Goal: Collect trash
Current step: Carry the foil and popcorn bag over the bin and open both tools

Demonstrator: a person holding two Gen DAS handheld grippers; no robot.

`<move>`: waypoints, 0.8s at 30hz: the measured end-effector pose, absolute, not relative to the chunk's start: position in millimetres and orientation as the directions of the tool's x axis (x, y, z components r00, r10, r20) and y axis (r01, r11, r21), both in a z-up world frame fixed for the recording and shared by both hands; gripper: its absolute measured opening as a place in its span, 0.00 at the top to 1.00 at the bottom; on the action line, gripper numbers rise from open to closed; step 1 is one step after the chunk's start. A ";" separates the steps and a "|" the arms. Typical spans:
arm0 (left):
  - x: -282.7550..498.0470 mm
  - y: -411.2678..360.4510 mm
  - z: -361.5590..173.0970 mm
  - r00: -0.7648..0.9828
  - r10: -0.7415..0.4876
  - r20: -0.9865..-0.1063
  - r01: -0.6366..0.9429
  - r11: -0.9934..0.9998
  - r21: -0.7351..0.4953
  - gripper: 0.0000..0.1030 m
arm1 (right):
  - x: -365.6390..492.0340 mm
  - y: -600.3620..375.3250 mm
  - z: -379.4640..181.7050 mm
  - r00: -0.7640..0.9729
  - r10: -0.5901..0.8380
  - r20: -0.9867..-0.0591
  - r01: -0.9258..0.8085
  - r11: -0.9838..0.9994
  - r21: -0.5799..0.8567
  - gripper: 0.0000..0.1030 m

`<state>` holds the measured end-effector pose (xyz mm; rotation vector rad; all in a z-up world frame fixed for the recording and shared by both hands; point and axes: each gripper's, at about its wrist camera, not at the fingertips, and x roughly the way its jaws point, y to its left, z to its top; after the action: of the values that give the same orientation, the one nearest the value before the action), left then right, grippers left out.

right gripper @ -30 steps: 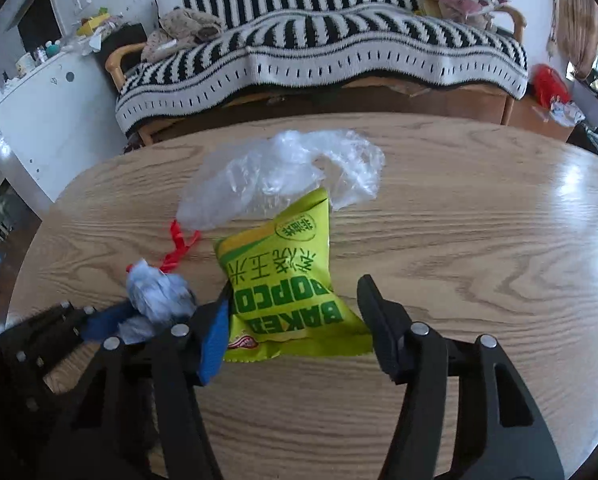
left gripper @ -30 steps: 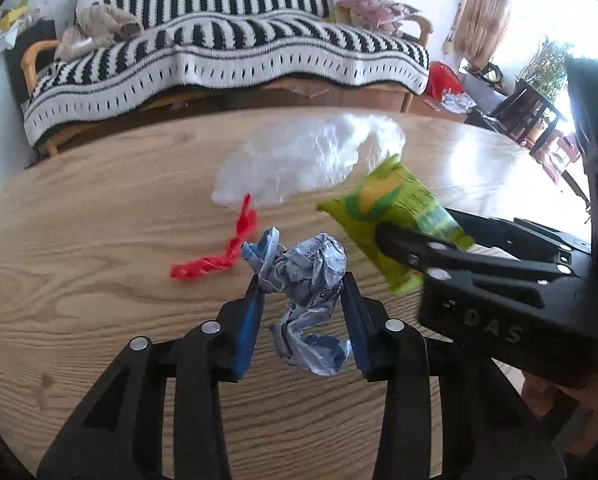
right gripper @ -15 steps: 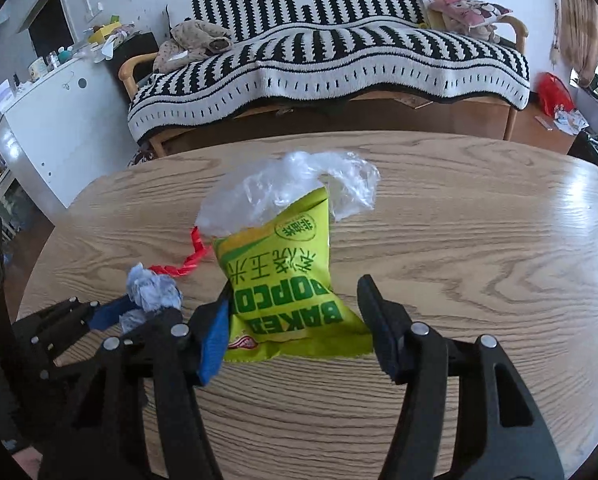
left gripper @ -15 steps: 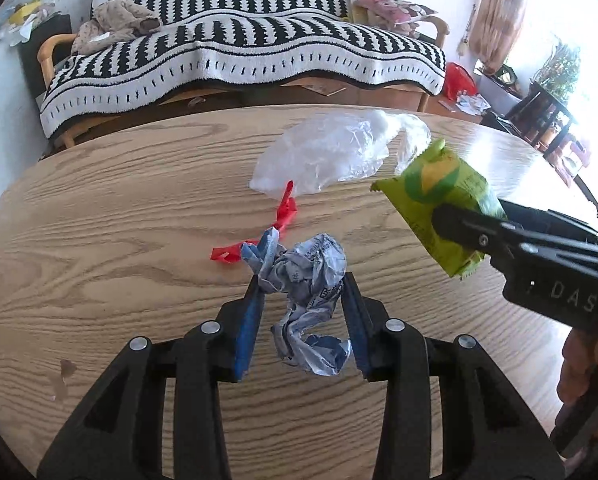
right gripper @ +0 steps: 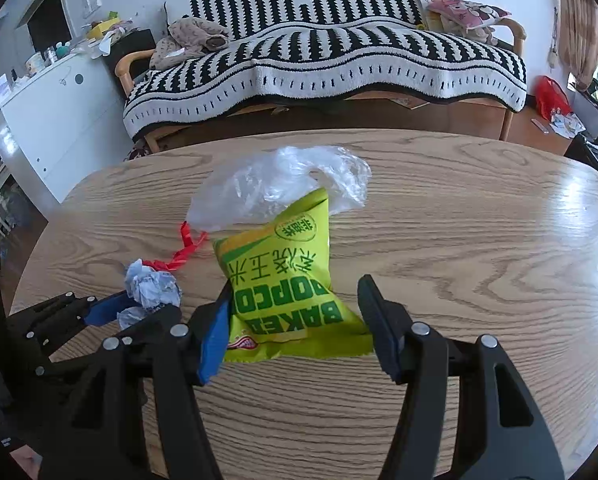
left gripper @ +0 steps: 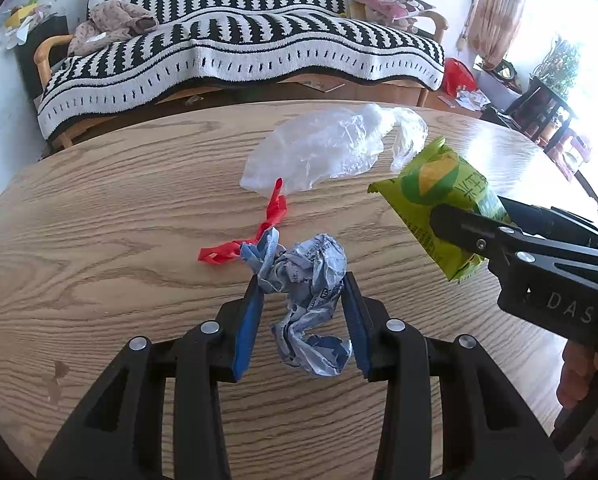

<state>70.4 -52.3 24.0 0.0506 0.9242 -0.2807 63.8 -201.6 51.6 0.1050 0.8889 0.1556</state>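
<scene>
Left claw (left gripper: pixel 303 296) clamped on a crumpled paper wad (left gripper: pixel 305 276), blue pads pressing both its sides, wad lifted above the wooden surface (left gripper: pixel 99 240). Lower tail of the wad hangs down between the fingers. Right claw (right gripper: pixel 295 320) clamped on a green popcorn bag (right gripper: pixel 283 276), printing upside down in the right wrist view, bag pinched at its lower part and held above the surface. From the left wrist view the right claw (left gripper: pixel 463 232) comes in from the right of the wad, popcorn bag (left gripper: pixel 439 196) sticking out past its fingers, tilted.

Landmark: clear plastic bag (left gripper: pixel 331 148), lying flat on the surface. Red plastic strip (left gripper: pixel 259 232) lies on the surface just beside the plastic bag's near edge, running toward the wad. Wad is near the plastic bag on the camera side; popcorn bag overlaps the plastic bag's near right edge in the right wrist view. Striped sofa (left gripper: pixel 239 52) well behind the plastic bag, past the surface's far rim.
</scene>
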 end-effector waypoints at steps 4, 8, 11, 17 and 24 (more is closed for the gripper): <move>67.9 -51.8 25.8 0.574 -0.216 -0.790 0.266 0.961 -0.070 0.62 | 61.9 -198.9 52.8 0.625 0.174 -0.761 -0.097 0.985 0.146 0.42; 67.1 -50.1 26.7 0.573 -0.220 -0.790 0.267 0.961 -0.074 0.62 | 57.3 -196.9 61.2 0.652 0.170 -0.739 -0.097 0.985 0.141 0.42; 67.1 -49.5 29.2 0.577 -0.223 -0.785 0.262 0.962 -0.081 0.62 | 54.8 -195.4 66.1 0.667 0.170 -0.725 -0.102 0.985 0.137 0.42; 52.4 -56.2 56.3 0.592 -0.300 -0.748 0.302 0.943 -0.139 0.62 | 39.1 -205.1 108.5 0.736 0.189 -0.650 -0.087 0.979 0.185 0.42; -40.0 -98.3 127.0 0.611 -0.455 -0.647 0.455 0.871 -0.183 0.62 | -79.5 -266.1 178.8 0.844 0.106 -0.527 0.002 0.980 0.200 0.42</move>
<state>-40.0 -98.3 127.0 0.0000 0.7470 -0.5254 -79.5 -266.1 178.8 0.1969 0.5653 0.0548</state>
